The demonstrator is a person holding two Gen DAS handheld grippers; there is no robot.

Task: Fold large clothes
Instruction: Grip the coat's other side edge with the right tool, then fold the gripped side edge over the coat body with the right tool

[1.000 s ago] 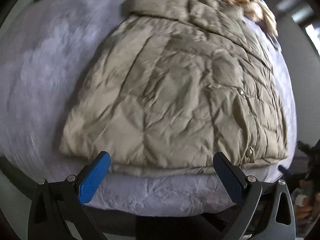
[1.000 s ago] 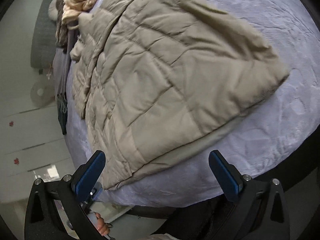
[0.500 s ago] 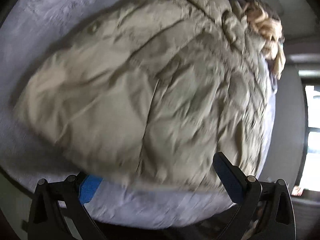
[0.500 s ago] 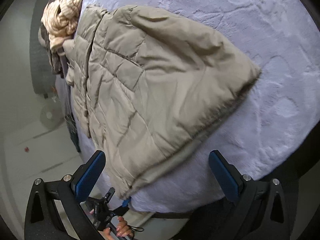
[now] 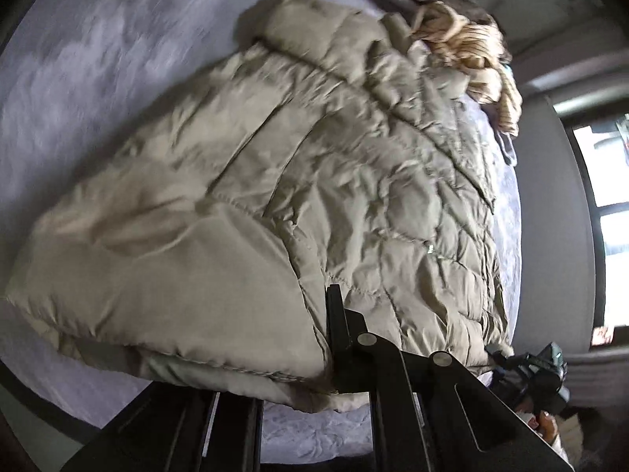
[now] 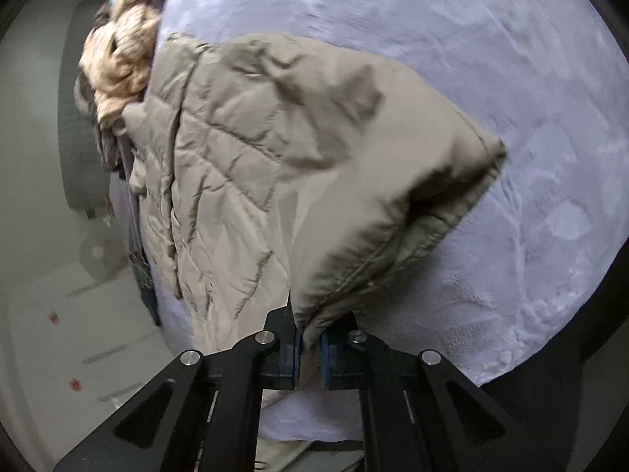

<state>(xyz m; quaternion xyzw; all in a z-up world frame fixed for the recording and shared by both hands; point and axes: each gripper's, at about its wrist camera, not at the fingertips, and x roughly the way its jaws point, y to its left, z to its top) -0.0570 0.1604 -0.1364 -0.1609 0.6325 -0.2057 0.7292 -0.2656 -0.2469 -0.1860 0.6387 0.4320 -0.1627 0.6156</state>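
Lavender plush bed cover (image 6: 452,59) spread beyond the fingertips, bearing a beige quilted puffer jacket (image 5: 275,196); cream knitted garment (image 5: 471,47) heaped farthest out.

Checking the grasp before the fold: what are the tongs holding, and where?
Both hold the beige puffer jacket by its near hem: right tongs at one corner, left tongs further along the same edge.
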